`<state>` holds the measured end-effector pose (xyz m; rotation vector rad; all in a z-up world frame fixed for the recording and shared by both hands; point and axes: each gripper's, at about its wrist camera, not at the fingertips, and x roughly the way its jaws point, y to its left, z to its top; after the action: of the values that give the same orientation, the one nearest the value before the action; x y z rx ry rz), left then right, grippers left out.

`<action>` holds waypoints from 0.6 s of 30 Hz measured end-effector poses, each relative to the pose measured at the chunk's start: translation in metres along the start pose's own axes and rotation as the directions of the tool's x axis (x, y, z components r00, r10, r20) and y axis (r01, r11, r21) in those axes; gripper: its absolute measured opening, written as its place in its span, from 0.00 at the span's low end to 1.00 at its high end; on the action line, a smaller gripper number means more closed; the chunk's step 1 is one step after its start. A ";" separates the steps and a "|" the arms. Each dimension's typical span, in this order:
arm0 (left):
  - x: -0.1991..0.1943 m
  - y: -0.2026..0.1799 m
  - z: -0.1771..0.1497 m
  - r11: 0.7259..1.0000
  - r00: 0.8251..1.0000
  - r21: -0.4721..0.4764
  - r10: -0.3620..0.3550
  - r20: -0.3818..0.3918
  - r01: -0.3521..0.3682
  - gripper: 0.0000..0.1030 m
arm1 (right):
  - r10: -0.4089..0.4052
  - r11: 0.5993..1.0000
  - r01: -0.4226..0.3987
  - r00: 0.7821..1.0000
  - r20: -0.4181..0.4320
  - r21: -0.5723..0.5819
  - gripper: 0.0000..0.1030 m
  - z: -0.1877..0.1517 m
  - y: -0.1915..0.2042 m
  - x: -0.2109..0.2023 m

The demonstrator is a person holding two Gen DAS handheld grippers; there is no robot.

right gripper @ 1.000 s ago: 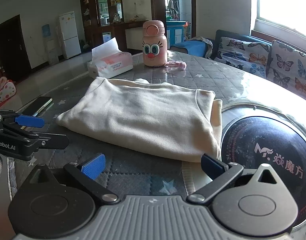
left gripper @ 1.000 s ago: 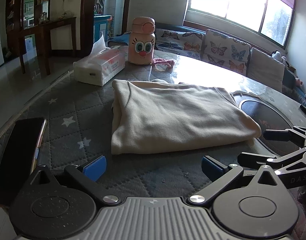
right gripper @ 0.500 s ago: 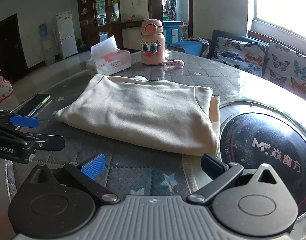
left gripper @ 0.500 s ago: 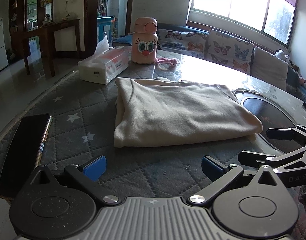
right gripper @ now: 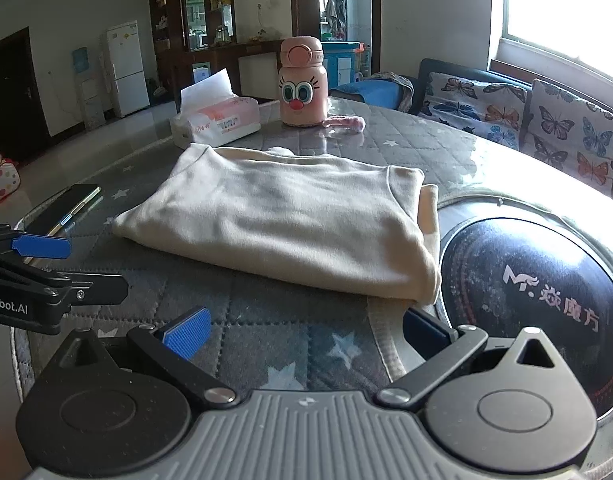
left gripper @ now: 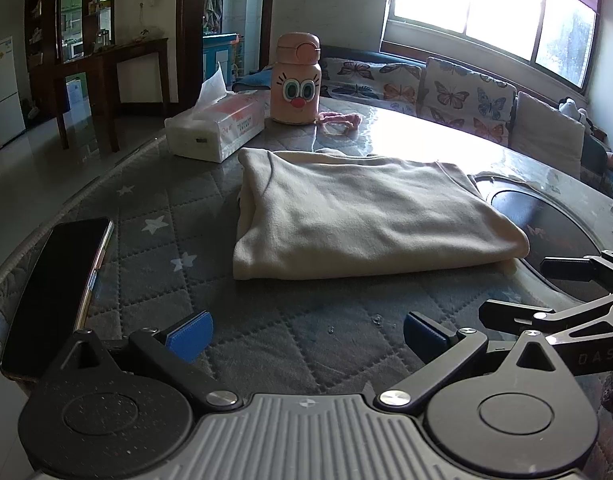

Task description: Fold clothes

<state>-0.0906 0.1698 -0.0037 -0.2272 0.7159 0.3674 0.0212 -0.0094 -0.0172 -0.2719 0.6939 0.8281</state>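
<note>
On the quilted grey table, the folded cream knit garment (left gripper: 366, 220) lies crosswise ahead of both gaping, empty grippers, left gripper (left gripper: 306, 330) and right gripper (right gripper: 304, 328) about equally near.

Black claw (left gripper: 306, 336) linkages, blue ribbed pads (left gripper: 189, 335), silver screws, grey ridged body.

Ahead of your left tool lies the cream sweatshirt (left gripper: 362, 222), folded into a flat, roughly rectangular bundle on the quilted, star-printed table cover. Its rounded fold edge faces you, smooth and unbroken. From your right tool the same garment (right gripper: 290, 224) sits just beyond the fingertips, its near right corner closest to them, and there stacked layers show, with a paler strip of fabric peeking out along the right side. A seam runs down near that edge. The top surface is mostly smooth, with only shallow wrinkles.
</note>
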 end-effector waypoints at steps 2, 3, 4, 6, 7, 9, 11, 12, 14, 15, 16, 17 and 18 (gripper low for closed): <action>-0.001 -0.001 0.000 1.000 1.000 0.000 0.004 0.001 -0.004 1.00 | -0.001 1.000 0.001 1.000 0.001 0.001 1.00 -0.001 0.000 -0.001; -0.001 -0.001 -0.001 1.000 1.000 0.001 0.005 0.002 -0.005 1.00 | -0.001 1.000 0.001 1.000 0.002 0.002 1.00 -0.002 0.000 -0.001; -0.002 -0.001 -0.001 1.000 1.000 0.001 0.006 0.004 -0.006 1.00 | -0.001 1.000 0.001 1.000 0.002 0.003 1.00 -0.002 0.000 -0.002; -0.002 -0.002 -0.001 1.000 1.000 0.002 0.010 0.004 -0.010 1.00 | -0.002 1.000 0.002 1.000 0.001 0.005 1.00 -0.003 0.000 -0.002; -0.002 -0.003 -0.001 1.000 1.000 0.004 0.010 0.005 -0.010 1.00 | -0.003 1.000 0.003 1.000 0.000 0.006 1.00 -0.004 0.000 -0.002; -0.003 -0.004 -0.002 1.000 1.000 0.007 0.010 0.005 -0.010 1.00 | -0.005 1.000 0.005 1.000 -0.002 0.010 1.00 -0.005 0.000 -0.002; -0.003 -0.006 -0.002 1.000 1.000 0.011 0.011 0.006 -0.011 1.00 | -0.004 1.000 0.004 1.000 -0.004 0.014 1.00 -0.007 -0.001 -0.001; -0.003 -0.007 -0.002 1.000 1.000 0.012 0.012 0.006 -0.012 1.00 | -0.003 1.000 0.003 1.000 -0.005 0.015 1.00 -0.007 -0.001 -0.001; -0.004 -0.009 -0.002 1.000 1.000 0.013 0.012 0.006 -0.012 1.00 | -0.005 1.000 0.005 1.000 -0.006 0.018 1.00 -0.008 -0.002 -0.002; -0.004 -0.009 -0.002 1.000 1.000 0.014 0.013 0.006 -0.013 1.00 | -0.005 1.000 0.006 1.000 -0.006 0.019 1.00 -0.008 -0.002 -0.002; -0.004 -0.010 -0.003 1.000 1.000 0.015 0.014 0.006 -0.014 1.00 | -0.006 1.000 0.006 1.000 -0.006 0.020 1.00 -0.008 -0.002 -0.002; -0.004 -0.011 -0.003 1.000 1.000 0.016 0.015 0.006 -0.015 1.00 | -0.007 1.000 0.007 1.000 -0.006 0.021 1.00 -0.008 -0.002 -0.002; -0.005 -0.011 -0.003 1.000 1.000 0.017 0.016 0.007 -0.016 1.00 | -0.007 1.000 0.007 1.000 -0.005 0.023 1.00 -0.008 -0.003 -0.003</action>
<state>-0.0909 0.1574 -0.0017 -0.2040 0.7147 0.3772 0.0183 -0.0162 -0.0214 -0.2559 0.7063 0.8128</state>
